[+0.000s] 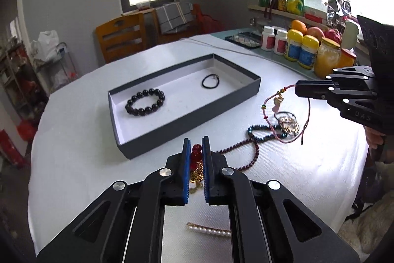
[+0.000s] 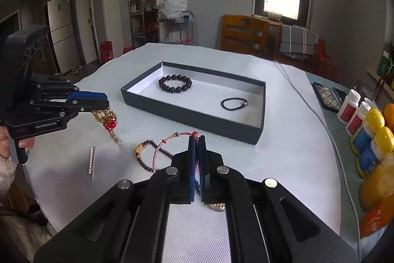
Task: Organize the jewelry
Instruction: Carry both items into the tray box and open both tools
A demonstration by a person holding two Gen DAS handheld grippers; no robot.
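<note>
A round table under a white textured cloth [image 1: 86, 139] carries a shallow rectangular grey cardboard box with a white floor [image 2: 197, 120] near its middle. Nearer the camera lie a pearl hair clip [image 1: 209, 230], a dark-red bead string [image 1: 242, 152] and a dark blue-black bead strand [image 1: 258, 133] (tangled with a metallic piece). Jars and bottles with yellow and white lids [image 1: 295, 46] crowd the window edge.

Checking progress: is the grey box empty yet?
Not empty. The box holds a black bead bracelet and a thin black cord loop.
</note>
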